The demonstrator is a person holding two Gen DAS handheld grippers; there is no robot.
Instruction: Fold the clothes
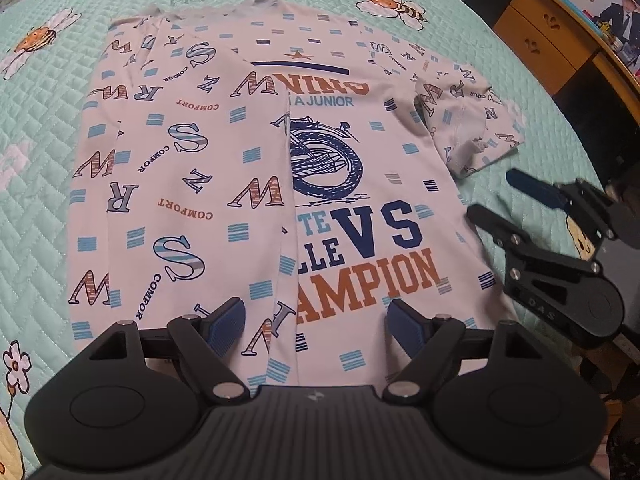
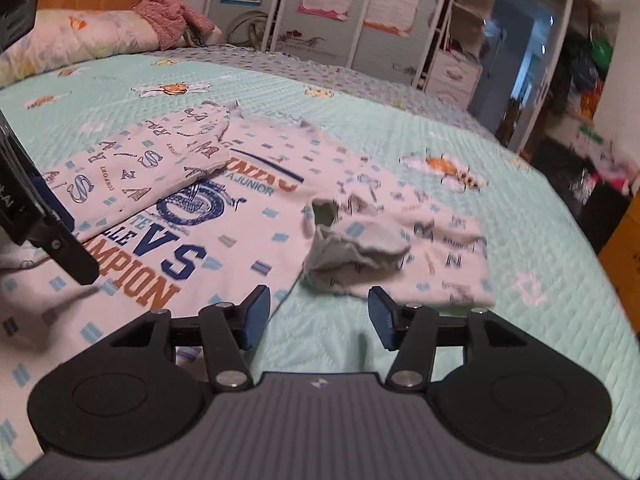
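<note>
The printed T-shirt (image 1: 352, 184) lies flat on the quilted bedspread (image 1: 48, 128), near the middle of the bed, chest print facing up. One side of the shirt is folded over the front; its edge runs lengthwise across the wheel graphic. The opposite short sleeve (image 1: 468, 120) remains spread out sideways on the bedspread, its cuff turned up and rumpled.

The left gripper (image 1: 316, 318) is positioned above the hem edge of the shirt. Its jaws are spread apart, with nothing between the blue pads (image 1: 226, 326).

The right gripper (image 2: 316, 316) is positioned over bare bedspread just beside the shirt's side seam and near the spread sleeve. Its jaws are released and hold nothing. In the left wrist view it appears at the right edge of the shirt, apart from the fabric.

A pillow (image 2: 76, 40) with a pink knitted garment (image 2: 172, 16) on it lies at the head of the bed. A wooden cabinet (image 1: 548, 32) stands beside the far corner of the bed. Wardrobe doors (image 2: 360, 12) stand beyond the bed.
</note>
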